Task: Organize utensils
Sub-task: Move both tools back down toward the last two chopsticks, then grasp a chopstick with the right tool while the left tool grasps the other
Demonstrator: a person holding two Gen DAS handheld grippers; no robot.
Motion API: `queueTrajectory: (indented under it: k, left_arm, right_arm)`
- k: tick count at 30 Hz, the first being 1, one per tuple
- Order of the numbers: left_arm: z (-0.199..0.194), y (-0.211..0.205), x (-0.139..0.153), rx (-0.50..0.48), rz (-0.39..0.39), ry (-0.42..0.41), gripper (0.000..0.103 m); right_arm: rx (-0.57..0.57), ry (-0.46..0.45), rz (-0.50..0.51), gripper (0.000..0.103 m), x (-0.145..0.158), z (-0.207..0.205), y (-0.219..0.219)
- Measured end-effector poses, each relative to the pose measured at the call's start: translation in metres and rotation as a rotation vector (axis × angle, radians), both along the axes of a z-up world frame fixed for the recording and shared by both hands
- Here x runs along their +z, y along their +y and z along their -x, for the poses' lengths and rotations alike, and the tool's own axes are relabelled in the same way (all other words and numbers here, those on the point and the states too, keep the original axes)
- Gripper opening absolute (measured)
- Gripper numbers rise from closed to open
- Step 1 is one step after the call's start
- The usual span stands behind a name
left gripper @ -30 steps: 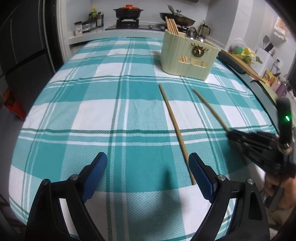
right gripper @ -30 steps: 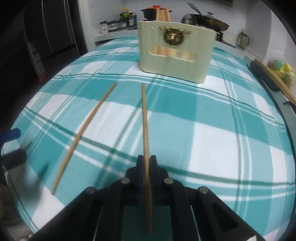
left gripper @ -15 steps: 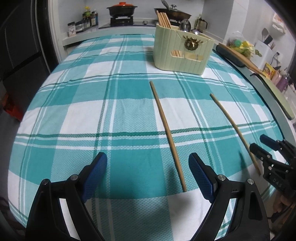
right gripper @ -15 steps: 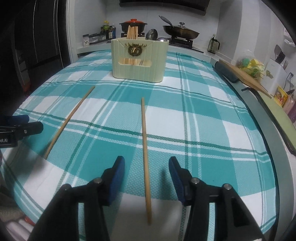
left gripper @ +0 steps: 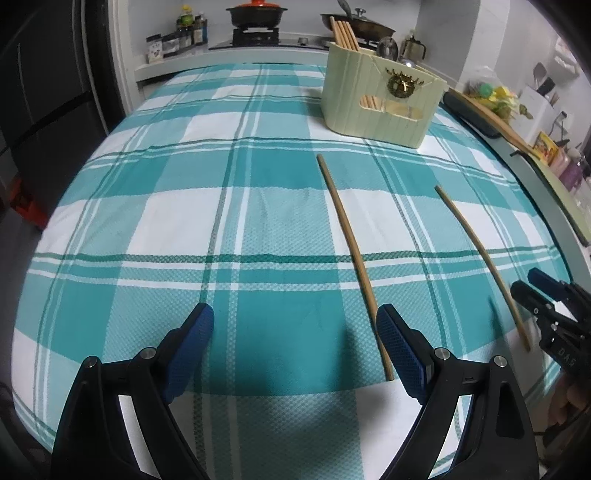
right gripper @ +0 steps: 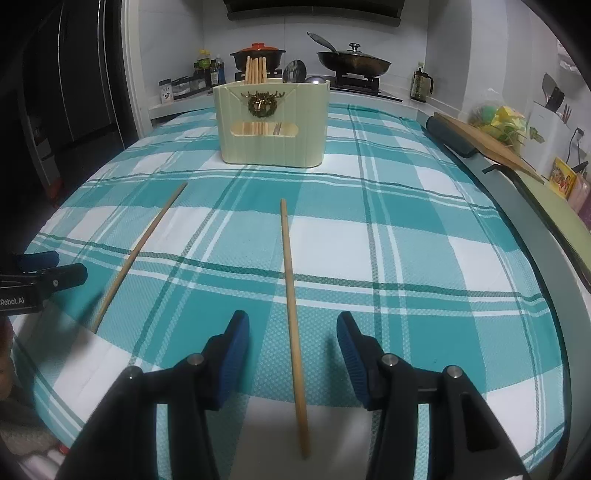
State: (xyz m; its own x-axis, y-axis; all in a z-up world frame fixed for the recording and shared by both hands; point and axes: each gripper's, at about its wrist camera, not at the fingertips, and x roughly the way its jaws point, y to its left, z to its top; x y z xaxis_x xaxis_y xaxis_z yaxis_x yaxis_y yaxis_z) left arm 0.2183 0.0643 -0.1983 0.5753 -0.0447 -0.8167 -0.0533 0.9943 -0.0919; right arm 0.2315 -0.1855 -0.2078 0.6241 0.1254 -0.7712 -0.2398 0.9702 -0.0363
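Observation:
Two wooden chopsticks lie apart on the teal checked tablecloth. The left chopstick (left gripper: 351, 251) (right gripper: 142, 251) lies just inside the right finger of my open, empty left gripper (left gripper: 295, 339). The right chopstick (left gripper: 480, 258) (right gripper: 291, 295) lies flat between the open fingers of my right gripper (right gripper: 291, 343), which touch nothing. A cream utensil holder (left gripper: 380, 99) (right gripper: 271, 122) stands at the far side with several chopsticks and spoons upright in it.
The table's right edge has a grey rim (right gripper: 535, 221) with a wooden board (right gripper: 487, 144) beyond it. A stove with a red-lidded pot (right gripper: 258, 55) and a wok (right gripper: 351, 62) is behind the table. Bottles (left gripper: 184, 33) stand at the back left.
My right gripper let go of the right chopstick, which now lies on the cloth, then opened and drew back. My left gripper stayed open and shifted slightly.

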Motion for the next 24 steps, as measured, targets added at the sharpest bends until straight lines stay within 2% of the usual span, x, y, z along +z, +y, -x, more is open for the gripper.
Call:
queueTrajectory:
  k: [9,15,24]
  left_arm:
    - [-0.009,0.000,0.001,-0.025,0.054,-0.019,0.091]
    - [-0.033,-0.003,-0.006,-0.077,0.026,0.020,0.092]
    - [-0.069,-0.005,-0.005,-0.074,0.028,0.030,0.092]
  right_arm:
    - [0.025,-0.002,-0.020,0.051,0.004,-0.003,0.001]
    - [0.042,0.053,-0.040,0.051,0.003,-0.015,-0.006]
    - [0.094,0.134,-0.030,0.051,0.000,-0.046,-0.008]
